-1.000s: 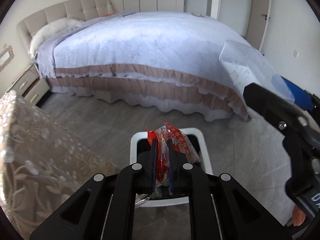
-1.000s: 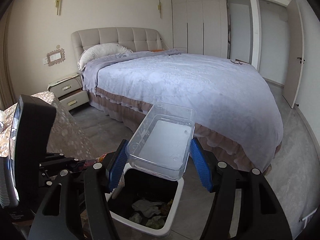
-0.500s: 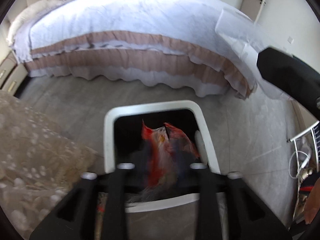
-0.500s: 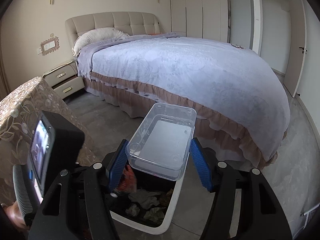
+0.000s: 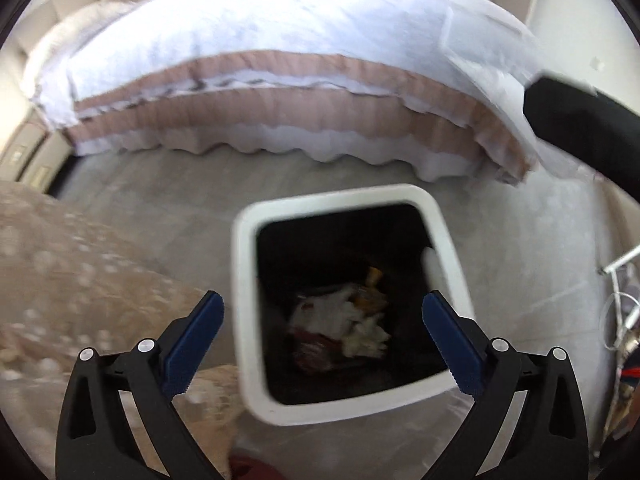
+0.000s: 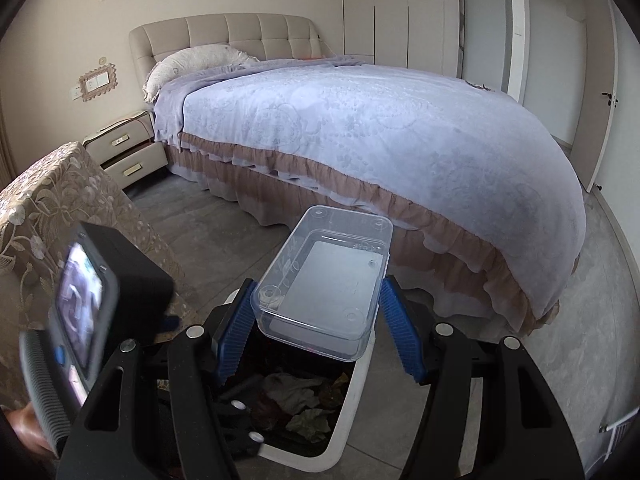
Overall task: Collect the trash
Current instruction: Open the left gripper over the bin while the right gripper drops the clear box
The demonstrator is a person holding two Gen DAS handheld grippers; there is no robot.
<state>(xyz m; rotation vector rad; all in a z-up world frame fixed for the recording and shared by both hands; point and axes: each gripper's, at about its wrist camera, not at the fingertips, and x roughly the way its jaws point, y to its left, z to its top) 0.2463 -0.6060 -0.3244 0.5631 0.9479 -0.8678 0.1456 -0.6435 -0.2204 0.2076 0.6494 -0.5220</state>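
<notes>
Our left tool (image 5: 322, 318) hangs with fingers spread wide above the white rectangular plastic bin (image 5: 444, 240) holding crumpled trash (image 5: 340, 320), while our right tool (image 6: 318, 322) grips a clear plastic tray (image 6: 324, 280) over it.

Grey floor (image 5: 168, 200) carries white trash bin (image 5: 248, 320), bed (image 6: 360, 120).

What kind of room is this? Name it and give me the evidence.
A bedroom, almost certainly: a large bed with a tufted headboard, a nightstand beside it, and tall wardrobe doors along the far wall.
</notes>
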